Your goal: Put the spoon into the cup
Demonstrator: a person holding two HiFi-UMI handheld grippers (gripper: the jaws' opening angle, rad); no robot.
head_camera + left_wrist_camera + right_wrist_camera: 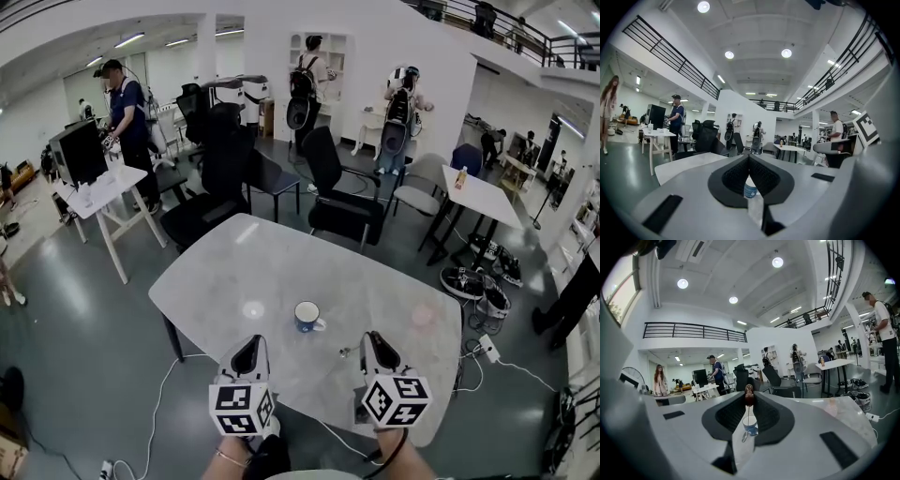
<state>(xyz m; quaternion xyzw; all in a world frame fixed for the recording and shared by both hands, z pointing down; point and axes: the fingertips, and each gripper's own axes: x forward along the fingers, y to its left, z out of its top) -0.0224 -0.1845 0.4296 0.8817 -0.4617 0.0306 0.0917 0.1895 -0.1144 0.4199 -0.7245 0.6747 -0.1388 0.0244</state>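
worktop (234,272): bears the cup.
left hand-held gripper (251,347): clenched, empty.
right hand-held gripper (370,341): clenched on spoon (749,398) handle end.
cup (307,317): ahead of it, leftward, apart.
step: carrying, i judge.
next: bring bowl over rim, then release.

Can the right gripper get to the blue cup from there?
Probably yes. The right gripper is shut on the spoon, and the cup stands just ahead on the table with nothing between them.

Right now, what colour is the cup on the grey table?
The small handled cup is blue outside, white inside; head view shows it best.
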